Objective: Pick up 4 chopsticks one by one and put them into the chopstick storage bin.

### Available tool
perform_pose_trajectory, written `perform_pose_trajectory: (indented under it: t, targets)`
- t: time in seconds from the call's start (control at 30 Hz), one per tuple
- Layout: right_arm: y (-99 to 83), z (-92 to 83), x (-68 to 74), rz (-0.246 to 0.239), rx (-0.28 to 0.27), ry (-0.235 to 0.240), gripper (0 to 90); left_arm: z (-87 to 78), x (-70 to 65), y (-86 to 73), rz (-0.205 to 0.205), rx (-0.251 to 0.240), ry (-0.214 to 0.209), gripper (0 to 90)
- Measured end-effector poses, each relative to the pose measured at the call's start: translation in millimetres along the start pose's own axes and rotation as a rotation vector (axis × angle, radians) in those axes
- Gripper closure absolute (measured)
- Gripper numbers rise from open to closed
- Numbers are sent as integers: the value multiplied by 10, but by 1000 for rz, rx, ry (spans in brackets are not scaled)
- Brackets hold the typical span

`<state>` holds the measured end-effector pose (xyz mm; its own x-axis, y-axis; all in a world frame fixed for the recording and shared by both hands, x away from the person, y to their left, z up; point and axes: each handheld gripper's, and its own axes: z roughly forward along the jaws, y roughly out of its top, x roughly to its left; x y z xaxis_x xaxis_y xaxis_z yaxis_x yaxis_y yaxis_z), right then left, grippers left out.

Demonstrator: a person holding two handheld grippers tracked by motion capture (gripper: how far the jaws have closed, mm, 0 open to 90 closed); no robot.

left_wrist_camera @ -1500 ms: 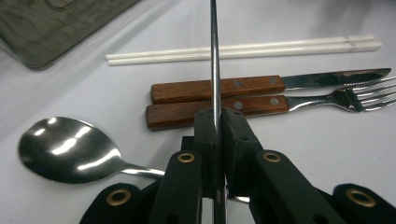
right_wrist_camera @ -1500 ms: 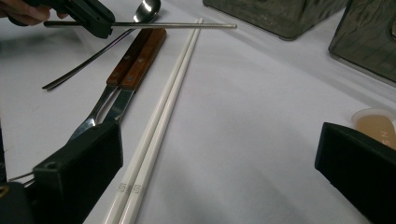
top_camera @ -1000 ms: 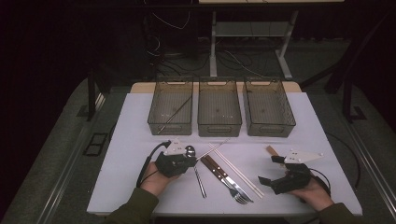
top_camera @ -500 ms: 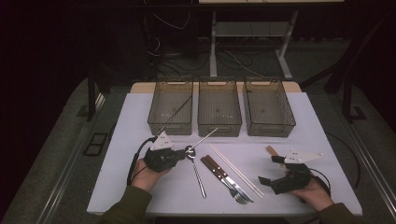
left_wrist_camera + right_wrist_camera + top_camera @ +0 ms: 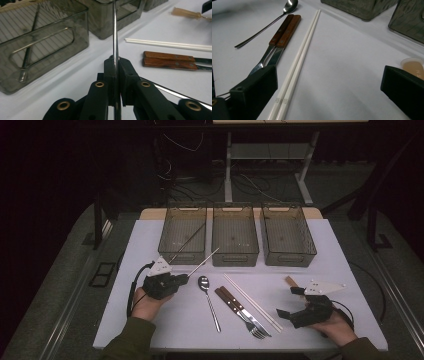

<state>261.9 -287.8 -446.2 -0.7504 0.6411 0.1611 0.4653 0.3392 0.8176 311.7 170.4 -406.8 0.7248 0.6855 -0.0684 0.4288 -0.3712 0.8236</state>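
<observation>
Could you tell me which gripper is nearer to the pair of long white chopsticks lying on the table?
The right gripper: its open jaws sit just right of the white chopsticks. The left gripper, shut on a thin metal chopstick, is farther away, beyond the spoon.

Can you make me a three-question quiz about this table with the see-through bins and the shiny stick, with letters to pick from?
1. Where does the other thin metal chopstick lie?
A. in the leftmost bin
B. in the middle bin
C. beside the spoon

2. How many smoky clear plastic bins stand in the row?
A. two
B. three
C. five

3. How do the black jaws of the left gripper stand?
A. wide open above the table
B. shut on a thin metal chopstick
C. shut on a fork

Answers:
1. A, the high view shows it slanting inside the leftmost bin.
2. B, three bins stand side by side at the far end of the white table.
3. B, the left gripper view shows both jaws pressed on the held metal chopstick, which points up past them.
</observation>
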Motion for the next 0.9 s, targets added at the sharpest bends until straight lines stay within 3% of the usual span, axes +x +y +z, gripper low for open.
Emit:
perform_pose_trajectory:
  t: [0.5, 0.9]
  targets:
    - [1, 7, -9, 2, 1, 1, 11, -7, 238, 137, -52, -50, 62, 845]
    - [1, 1, -6, 5, -3, 1, 11, 23, 499, 380, -81, -101, 96, 845]
